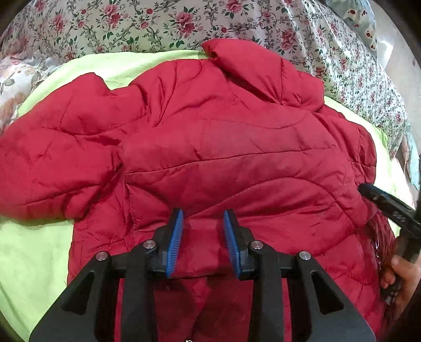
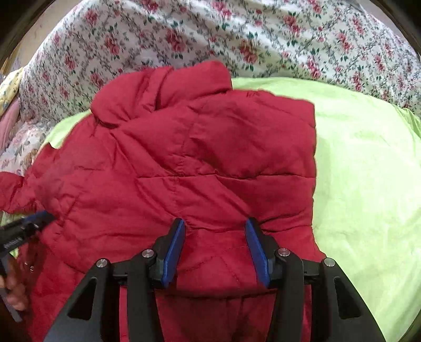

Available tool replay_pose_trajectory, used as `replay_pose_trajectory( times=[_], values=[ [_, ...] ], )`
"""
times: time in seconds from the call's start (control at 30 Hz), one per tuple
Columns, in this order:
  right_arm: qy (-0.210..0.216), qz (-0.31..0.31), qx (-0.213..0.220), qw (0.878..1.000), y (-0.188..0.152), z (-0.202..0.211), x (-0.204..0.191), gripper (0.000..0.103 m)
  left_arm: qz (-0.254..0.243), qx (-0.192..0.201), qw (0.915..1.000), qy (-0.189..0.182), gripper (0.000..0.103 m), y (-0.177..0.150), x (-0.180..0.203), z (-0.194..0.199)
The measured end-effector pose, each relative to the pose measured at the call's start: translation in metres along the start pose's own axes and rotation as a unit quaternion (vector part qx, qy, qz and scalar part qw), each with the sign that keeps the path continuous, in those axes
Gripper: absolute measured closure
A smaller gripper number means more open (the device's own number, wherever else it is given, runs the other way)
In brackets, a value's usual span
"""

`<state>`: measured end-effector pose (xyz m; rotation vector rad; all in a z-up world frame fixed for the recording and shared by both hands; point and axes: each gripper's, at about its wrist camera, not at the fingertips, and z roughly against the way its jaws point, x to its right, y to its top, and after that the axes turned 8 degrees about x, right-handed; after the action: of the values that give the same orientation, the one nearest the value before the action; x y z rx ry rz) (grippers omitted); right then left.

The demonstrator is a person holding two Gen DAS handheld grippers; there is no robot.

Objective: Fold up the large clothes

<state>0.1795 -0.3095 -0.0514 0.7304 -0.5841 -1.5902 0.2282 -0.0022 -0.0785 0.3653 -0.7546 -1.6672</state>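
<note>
A red quilted puffer jacket (image 1: 210,147) lies spread on a lime-green sheet (image 1: 31,250), collar (image 1: 252,65) at the far end. My left gripper (image 1: 204,213) hangs over the jacket's near hem. Its blue pads stand apart, with a low flap of red fabric lying loose between them. In the right wrist view the jacket (image 2: 184,157) has a straight edge on the right. My right gripper (image 2: 214,222) sits at the near hem with thick red fabric filling the gap and puckering at its pads. Each gripper shows at the edge of the other's view, the right one (image 1: 389,207) and the left one (image 2: 29,223).
A rose-print bedcover (image 1: 158,23) is bunched along the far side of the green sheet. A wide bare stretch of green sheet (image 2: 368,197) lies right of the jacket. A person's hand (image 1: 402,276) holds the right gripper at the jacket's right edge.
</note>
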Motion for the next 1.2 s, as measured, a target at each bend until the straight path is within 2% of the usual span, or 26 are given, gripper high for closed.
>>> replay_pose_trajectory(
  times=[0.1, 0.2, 0.27, 0.43, 0.47, 0.53, 0.6, 0.87, 1.0, 1.1, 1.2],
  values=[
    [0.025, 0.021, 0.029, 0.999, 0.004, 0.016, -0.018, 0.052, -0.004, 0.001, 1.0, 0.004, 0.073, 0.0, 0.003, -0.001],
    [0.026, 0.043, 0.008, 0.999, 0.002, 0.006, -0.031, 0.053, 0.0, 0.002, 1.0, -0.002, 0.073, -0.002, 0.0, 0.001],
    [0.006, 0.059, -0.023, 0.998, -0.006, -0.014, -0.032, 0.053, 0.006, 0.002, 0.9999, -0.009, 0.073, -0.001, -0.002, 0.0],
    [-0.005, 0.072, -0.025, 0.997, -0.014, -0.026, -0.029, 0.053, 0.029, 0.002, 0.9988, -0.038, 0.073, -0.001, -0.012, 0.008],
    [-0.003, 0.069, -0.024, 0.997, -0.014, -0.025, -0.028, 0.053, 0.037, 0.002, 0.9981, -0.049, 0.071, -0.001, -0.013, 0.012],
    [0.01, 0.053, -0.02, 0.998, -0.012, -0.019, -0.025, 0.053, 0.055, 0.009, 0.9958, -0.072, 0.055, -0.001, -0.019, 0.025],
    [0.021, 0.034, -0.012, 0.999, -0.01, -0.007, -0.021, 0.052, 0.063, 0.025, 0.9959, -0.06, 0.046, -0.003, -0.027, 0.041],
    [0.064, 0.01, -0.001, 0.998, -0.013, 0.043, -0.031, 0.049, 0.13, 0.034, 0.9907, -0.021, 0.046, -0.023, -0.083, 0.075],
    [0.091, 0.005, -0.003, 0.996, -0.023, 0.069, -0.037, 0.045, 0.156, 0.05, 0.9863, 0.018, 0.046, -0.034, -0.115, 0.088],
    [0.102, 0.005, -0.006, 0.995, -0.029, 0.082, -0.039, 0.042, 0.171, 0.062, 0.9818, 0.053, 0.039, -0.042, -0.142, 0.096],
    [0.111, 0.002, -0.009, 0.994, -0.037, 0.093, -0.042, 0.041, 0.194, 0.069, 0.9757, 0.075, 0.039, -0.048, -0.17, 0.101]
  ],
)
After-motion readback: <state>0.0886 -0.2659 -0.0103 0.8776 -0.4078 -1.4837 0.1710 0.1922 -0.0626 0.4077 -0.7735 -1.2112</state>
